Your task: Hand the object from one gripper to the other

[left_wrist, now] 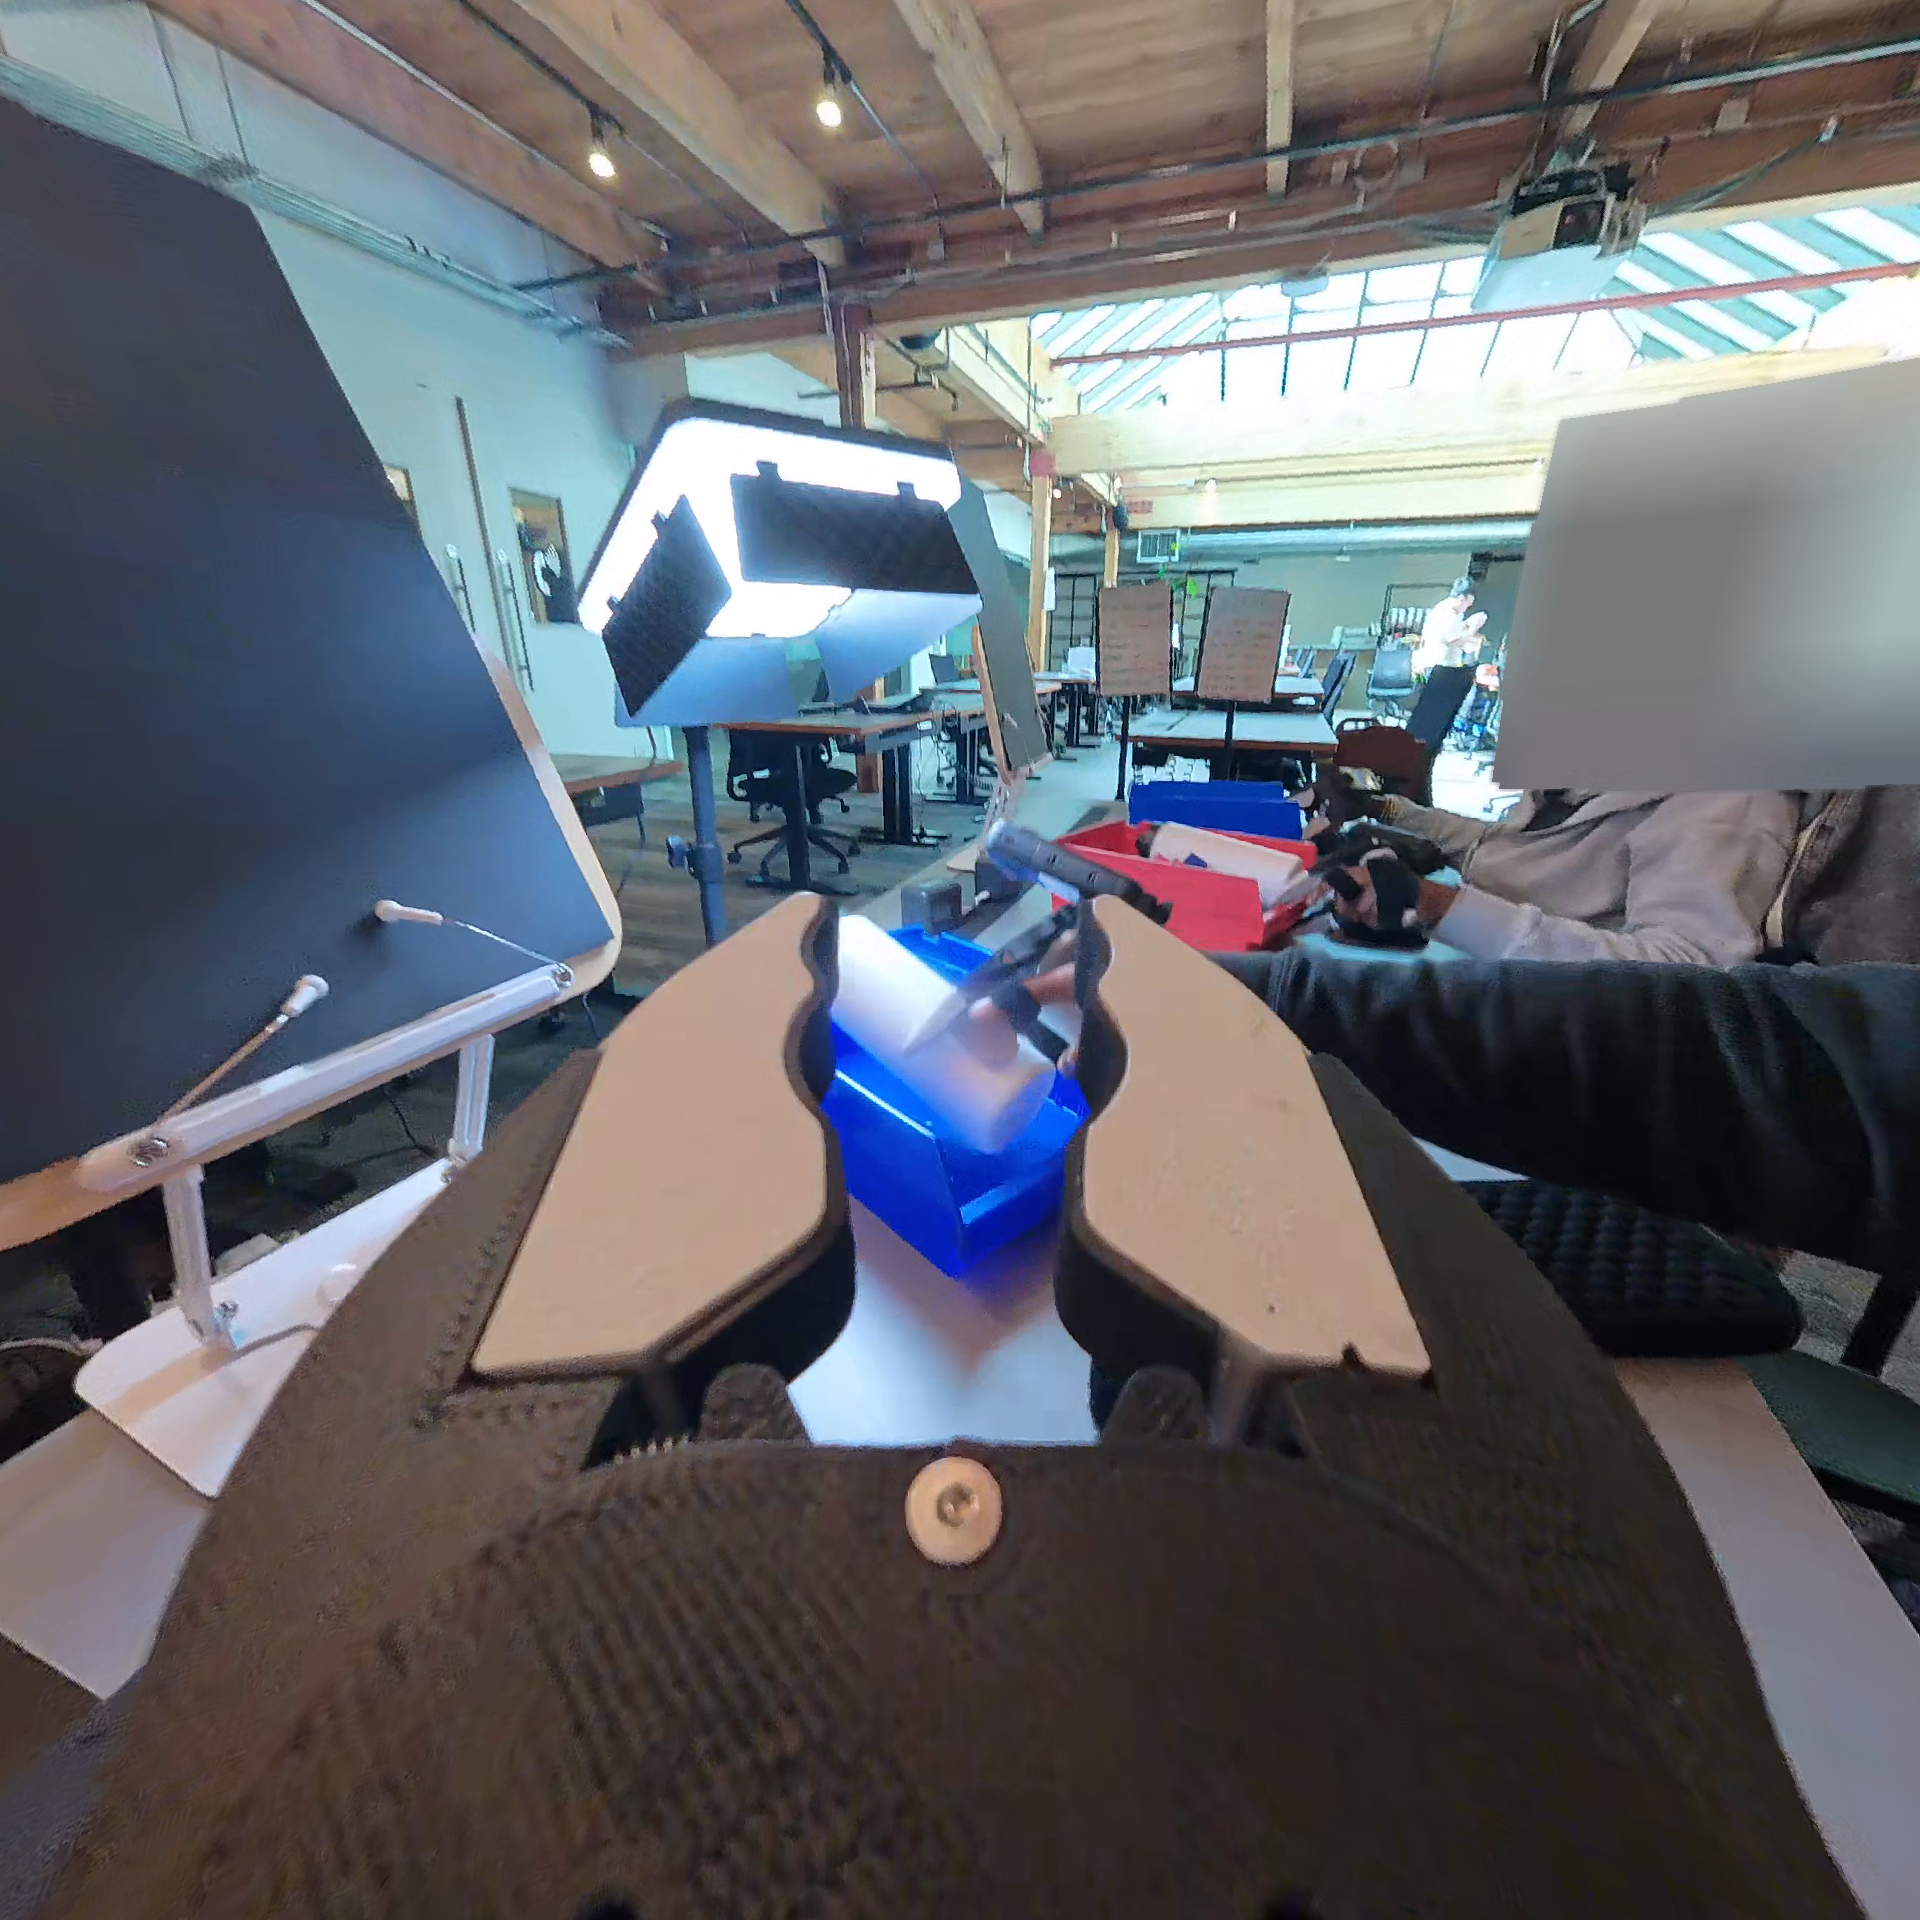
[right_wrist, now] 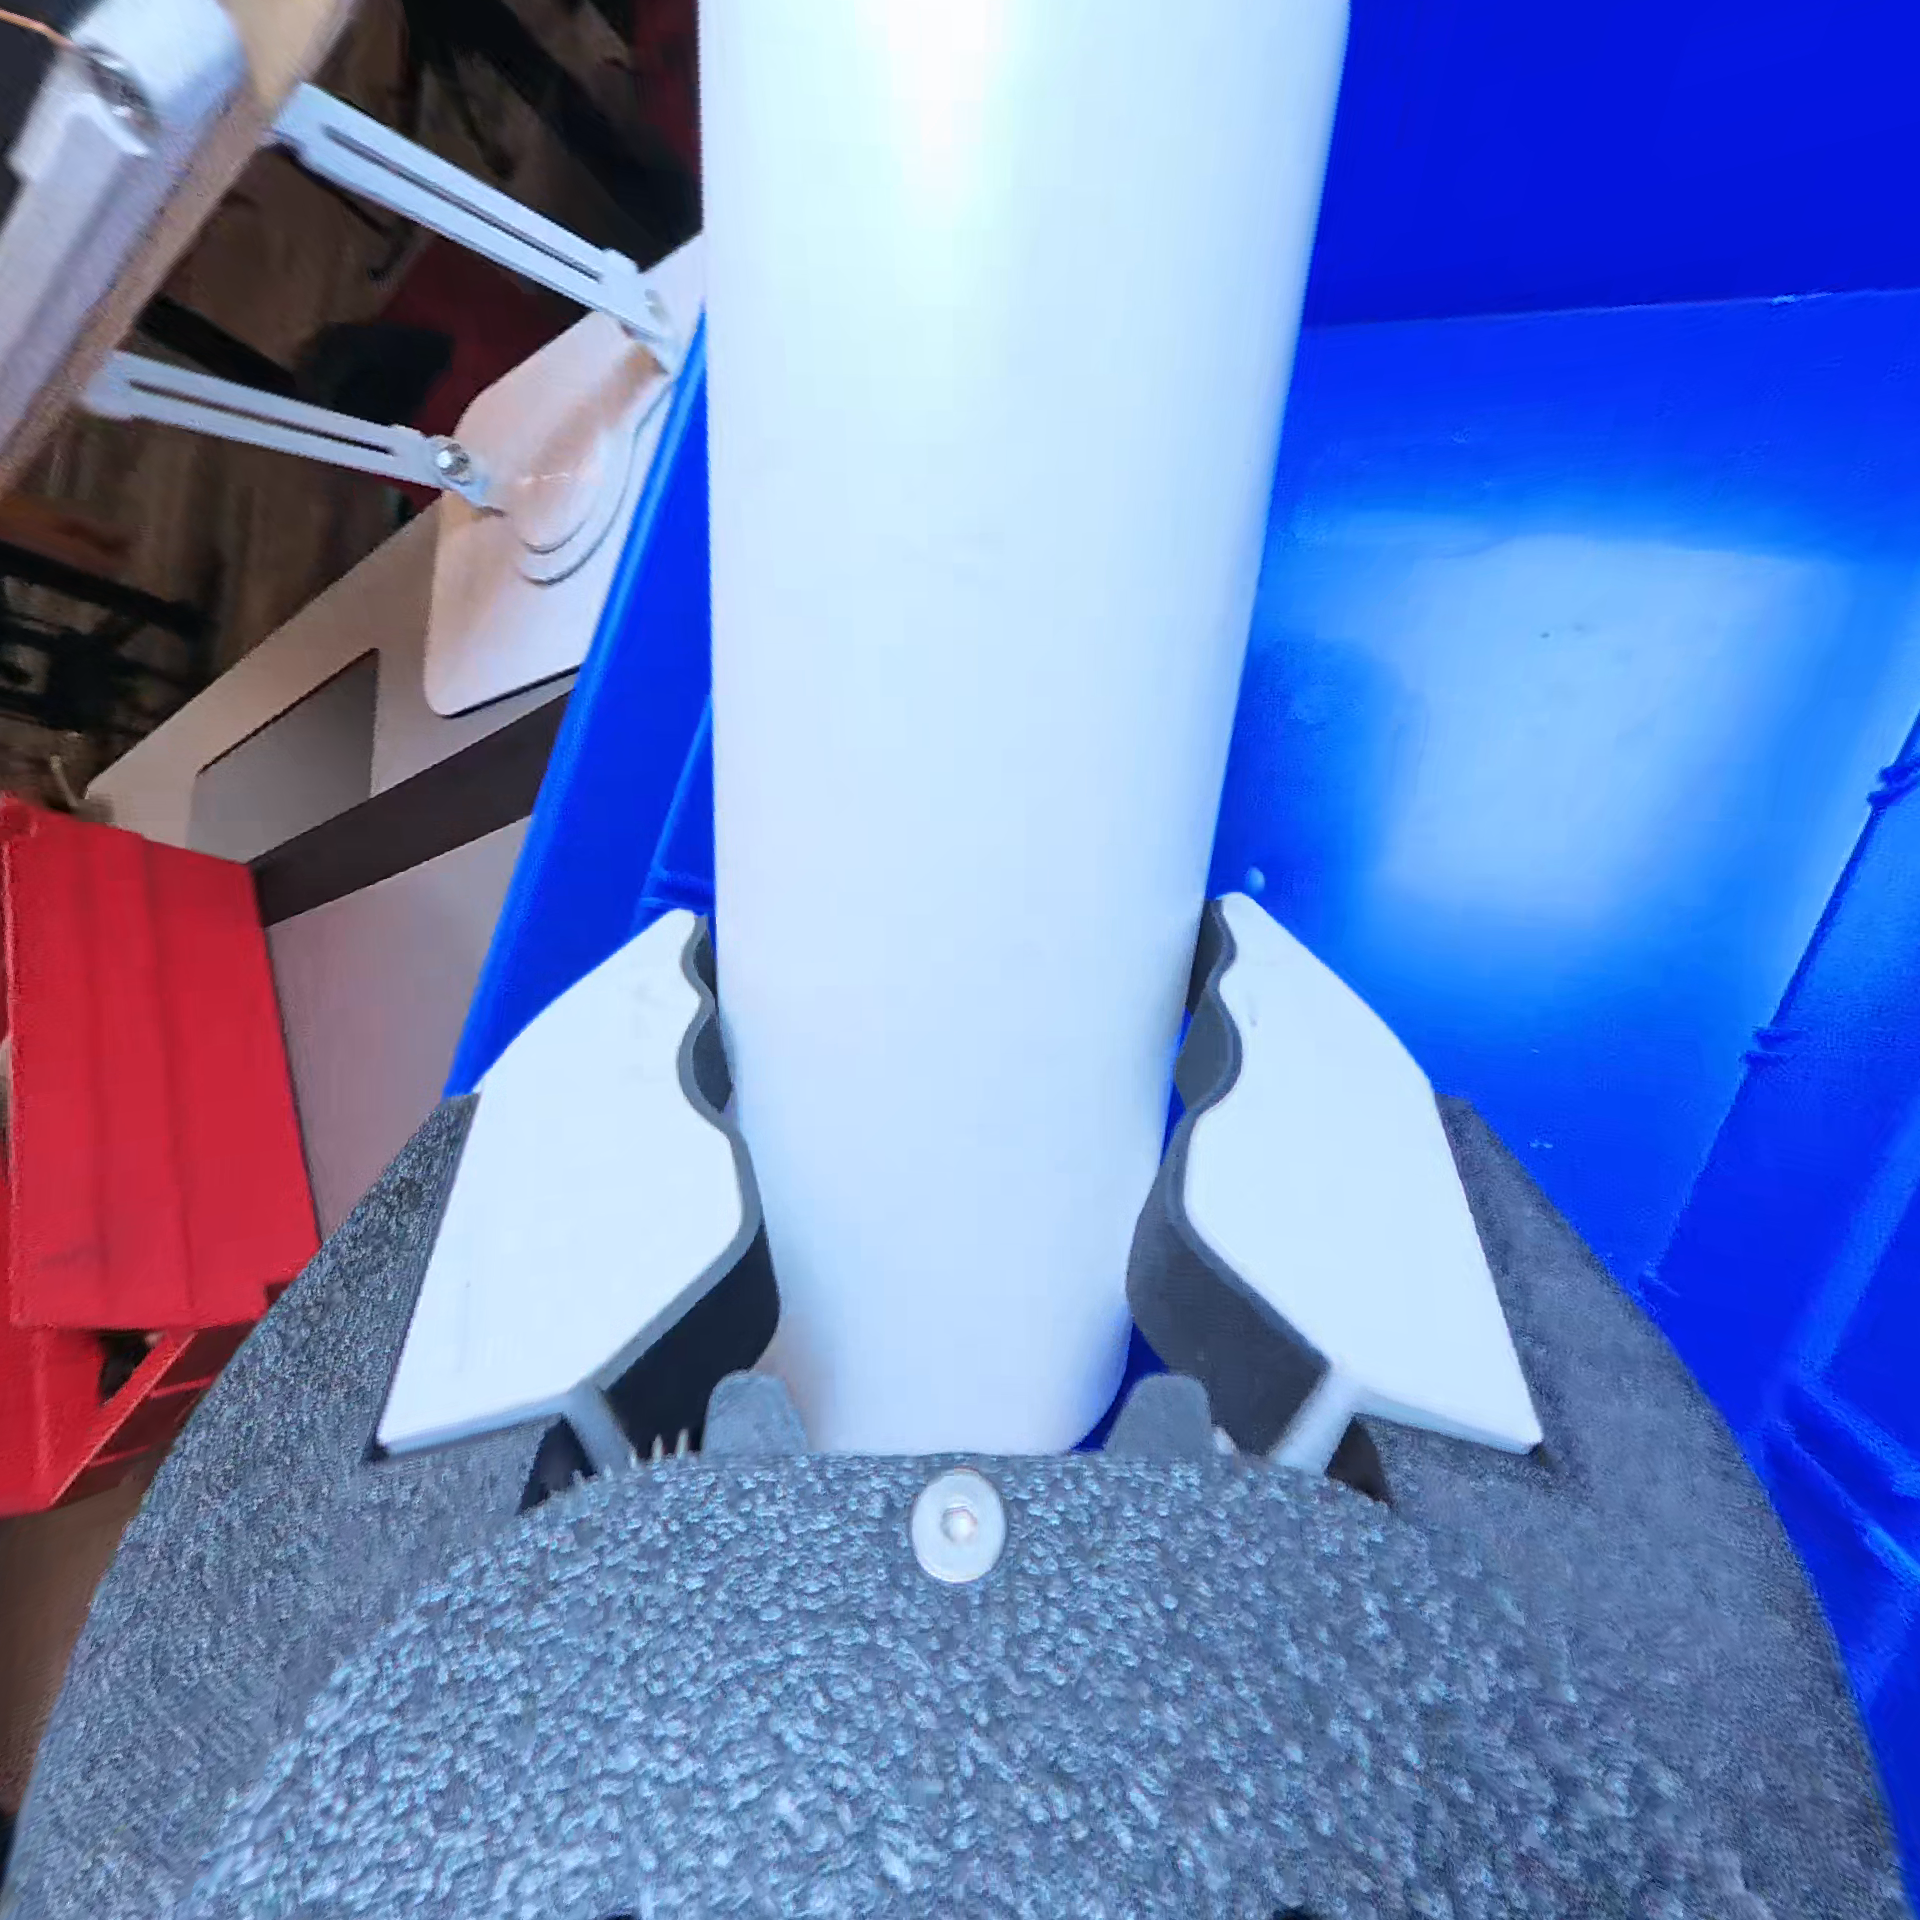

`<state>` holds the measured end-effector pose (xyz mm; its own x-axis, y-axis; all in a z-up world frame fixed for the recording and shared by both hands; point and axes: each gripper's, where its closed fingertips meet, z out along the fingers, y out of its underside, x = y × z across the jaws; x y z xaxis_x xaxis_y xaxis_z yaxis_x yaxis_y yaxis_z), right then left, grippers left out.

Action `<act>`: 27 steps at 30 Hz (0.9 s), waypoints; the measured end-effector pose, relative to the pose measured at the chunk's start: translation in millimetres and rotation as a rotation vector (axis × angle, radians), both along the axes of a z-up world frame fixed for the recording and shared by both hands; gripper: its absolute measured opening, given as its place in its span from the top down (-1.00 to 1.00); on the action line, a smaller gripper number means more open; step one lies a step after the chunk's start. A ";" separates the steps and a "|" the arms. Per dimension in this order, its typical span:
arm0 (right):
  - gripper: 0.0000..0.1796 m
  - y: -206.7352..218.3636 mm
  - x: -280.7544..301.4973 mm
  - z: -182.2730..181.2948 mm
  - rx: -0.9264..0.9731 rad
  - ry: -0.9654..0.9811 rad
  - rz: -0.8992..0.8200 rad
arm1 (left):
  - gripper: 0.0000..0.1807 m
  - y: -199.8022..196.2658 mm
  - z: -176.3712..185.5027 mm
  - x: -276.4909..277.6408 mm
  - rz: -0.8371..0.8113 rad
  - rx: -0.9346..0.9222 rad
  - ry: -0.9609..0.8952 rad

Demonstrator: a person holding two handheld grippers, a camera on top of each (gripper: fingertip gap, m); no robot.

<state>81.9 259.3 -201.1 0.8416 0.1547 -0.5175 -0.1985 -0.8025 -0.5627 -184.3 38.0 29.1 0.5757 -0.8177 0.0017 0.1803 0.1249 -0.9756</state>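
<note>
Right wrist view shows the right gripper (right_wrist: 961,1164) closed around a smooth white plastic cylinder (right_wrist: 987,623), its two white-faced fingers (right_wrist: 582,1195) pressing the tube from either side near its lower end. The cylinder runs straight up the middle of the picture, over the inside of a bright blue plastic bin (right_wrist: 1558,675). A red plastic bin (right_wrist: 135,1091) sits at the left edge, beside a white metal stand (right_wrist: 520,582). Left wrist view shows the left gripper (left_wrist: 961,997) with its fingers spread apart and holding nothing, apart from the cylinder. Beyond those fingers the white cylinder (left_wrist: 935,1049) lies tilted above the blue bin (left_wrist: 925,1174), held by the other gripper on a dark-sleeved arm (left_wrist: 1558,1070). The bin rests on a white tabletop (left_wrist: 935,1351). Farther back stands a lit studio lamp (left_wrist: 769,561).
</note>
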 end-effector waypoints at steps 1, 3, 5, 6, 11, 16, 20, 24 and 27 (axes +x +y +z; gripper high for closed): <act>0.04 2.5 0.6 -5.2 -0.017 -0.007 -0.017 | 0.53 -1.1 3.6 -5.0 0.008 0.007 -0.014; 0.04 4.8 -1.9 -13.0 -0.043 -0.029 -0.023 | 0.56 -1.3 8.6 -14.8 0.025 0.008 -0.039; 0.04 6.9 -4.4 -16.5 -0.056 -0.050 -0.025 | 0.57 -0.7 10.9 -23.5 0.037 0.003 -0.062; 0.06 8.3 -5.8 -15.6 -0.055 -0.043 -0.032 | 0.58 -0.5 11.7 -26.9 0.038 0.001 -0.075; 0.01 11.8 -15.8 5.3 0.044 -0.049 0.005 | 0.60 -1.3 14.5 -30.5 0.021 -0.006 -0.115; 0.03 5.0 -34.9 47.0 0.294 -0.077 0.116 | 0.60 -2.3 11.3 -20.7 0.020 0.002 -0.070; 0.08 -17.5 -57.0 105.2 0.627 -0.080 0.200 | 0.62 -1.4 7.0 -15.9 0.041 -0.018 -0.019; 0.13 -57.3 -79.0 159.9 0.961 -0.085 0.239 | 0.61 1.8 9.3 -15.5 0.109 0.005 0.011; 0.28 -89.0 -93.4 191.0 1.180 -0.078 0.242 | 0.62 2.1 13.0 -13.7 0.130 0.015 0.006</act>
<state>-11.5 170.3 -10.1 0.7482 0.6560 0.0999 -0.0467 0.2022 -0.9782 -198.0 40.1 42.1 0.6768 -0.7360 -0.0136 0.1560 0.1615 -0.9745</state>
